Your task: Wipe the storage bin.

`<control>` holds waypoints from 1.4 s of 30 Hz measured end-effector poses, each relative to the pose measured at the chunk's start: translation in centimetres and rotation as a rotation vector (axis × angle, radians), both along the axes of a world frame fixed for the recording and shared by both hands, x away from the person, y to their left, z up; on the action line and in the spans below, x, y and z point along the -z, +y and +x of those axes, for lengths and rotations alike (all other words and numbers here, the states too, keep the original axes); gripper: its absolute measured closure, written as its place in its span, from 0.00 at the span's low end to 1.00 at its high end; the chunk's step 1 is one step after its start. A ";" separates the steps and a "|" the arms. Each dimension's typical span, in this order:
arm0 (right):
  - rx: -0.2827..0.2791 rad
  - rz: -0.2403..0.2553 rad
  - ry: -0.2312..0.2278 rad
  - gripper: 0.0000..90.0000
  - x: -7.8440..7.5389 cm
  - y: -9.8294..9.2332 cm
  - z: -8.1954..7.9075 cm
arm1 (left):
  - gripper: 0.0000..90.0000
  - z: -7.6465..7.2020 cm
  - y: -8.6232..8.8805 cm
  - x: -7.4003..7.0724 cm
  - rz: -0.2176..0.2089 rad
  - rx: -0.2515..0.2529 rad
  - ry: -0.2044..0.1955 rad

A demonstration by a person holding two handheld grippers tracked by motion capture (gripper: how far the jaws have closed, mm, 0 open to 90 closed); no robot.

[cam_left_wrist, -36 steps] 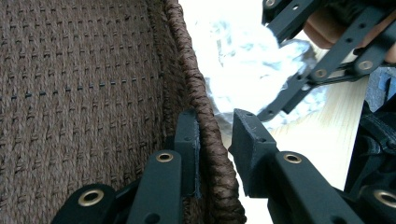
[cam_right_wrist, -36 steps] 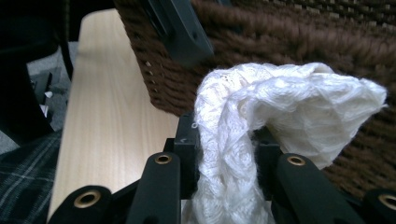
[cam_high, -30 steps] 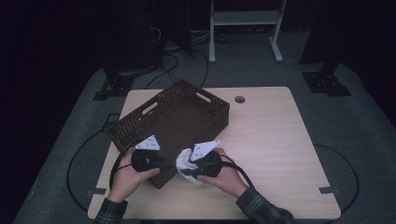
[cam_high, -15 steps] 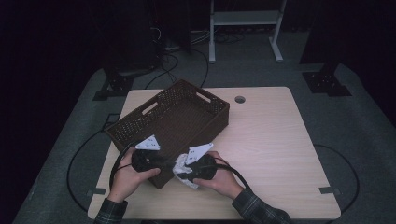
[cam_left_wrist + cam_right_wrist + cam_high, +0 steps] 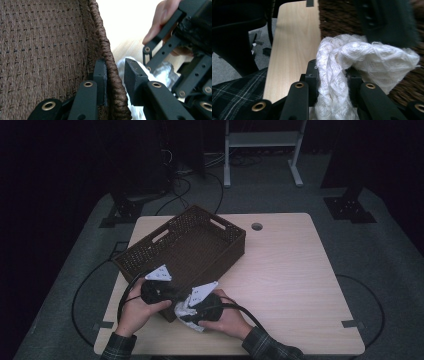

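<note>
Near the tabletop's front edge, left gripper (image 5: 113,82) clamps the brown woven basket's (image 5: 200,245) rim; right gripper (image 5: 332,75) pinches white knitted cloth (image 5: 352,57). Loose folds could snag on the weave.

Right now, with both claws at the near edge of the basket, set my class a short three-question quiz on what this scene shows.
1. True or false: the left claw is closed on the rim of the dark brown woven rectangular basket.
2. What does the right claw hold? A) a white knitted cloth B) a cable C) nothing
3. Fill in: the basket stands on the light wooden ____.

Key
1. True: one jaw is inside the wall, one outside.
2. A: the cloth is pinched between its jaws, beside the basket's outer wall.
3. table
</note>
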State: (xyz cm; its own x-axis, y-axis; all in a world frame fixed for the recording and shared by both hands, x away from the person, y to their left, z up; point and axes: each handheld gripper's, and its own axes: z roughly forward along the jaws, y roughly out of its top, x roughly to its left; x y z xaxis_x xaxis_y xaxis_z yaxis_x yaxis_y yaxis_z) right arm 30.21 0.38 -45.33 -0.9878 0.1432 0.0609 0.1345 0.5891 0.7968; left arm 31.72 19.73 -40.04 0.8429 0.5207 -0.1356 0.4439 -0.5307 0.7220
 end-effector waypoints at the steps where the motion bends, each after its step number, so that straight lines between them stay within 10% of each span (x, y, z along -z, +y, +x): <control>1: -0.005 0.001 0.004 0.78 0.1 0.2 -0.1 | 0.79 0.0 0.0 0.0 0.000 0.000 0.000; 14: -0.083 -0.037 0.022 0.78 1.4 1.6 -0.9 | 0.79 0.0 0.0 0.0 0.001 0.003 -0.003; 42: 0.139 -0.087 -0.007 0.78 1.6 -5.3 2.9 | 0.80 0.0 0.0 0.0 -0.002 0.001 -0.002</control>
State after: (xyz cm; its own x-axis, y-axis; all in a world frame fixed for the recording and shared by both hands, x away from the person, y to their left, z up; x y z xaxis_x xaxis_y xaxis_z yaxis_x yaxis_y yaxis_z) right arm 33.13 -4.93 -46.90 -0.9584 0.2832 0.0351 0.2141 0.6323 0.7446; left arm 31.75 19.75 -40.06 0.8439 0.5194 -0.1346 0.4416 -0.5298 0.7241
